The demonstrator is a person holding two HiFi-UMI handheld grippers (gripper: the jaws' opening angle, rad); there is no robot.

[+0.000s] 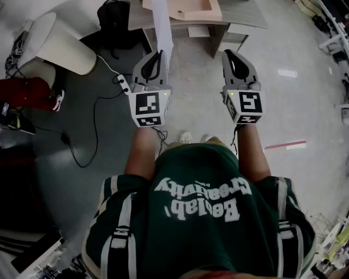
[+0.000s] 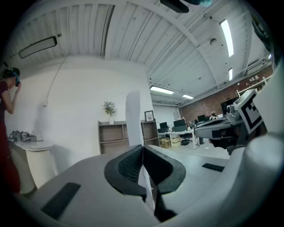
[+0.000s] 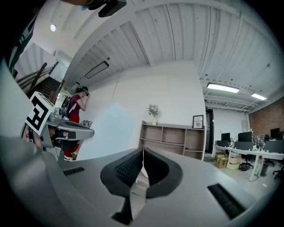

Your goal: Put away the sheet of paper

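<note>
On my left, the grey two-jaw left gripper (image 1: 160,54) has its pads pinched on the white sheet of paper (image 1: 162,27), which stands edge-on out of them, clear of the floor. A pale wooden desk (image 1: 245,13) sits ahead. The right gripper (image 1: 230,54) is level alongside, pads pressed together on nothing. I judge this the carrying step. Next I must hold the pinch until the sheet reaches its storage spot.

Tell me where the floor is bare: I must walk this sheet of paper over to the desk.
Bare floor lies right of the right gripper, from the desk down to the red tape strip, and between it and the left gripper holding the sheet of paper. The left is crowded: cables and a white round stand.
</note>
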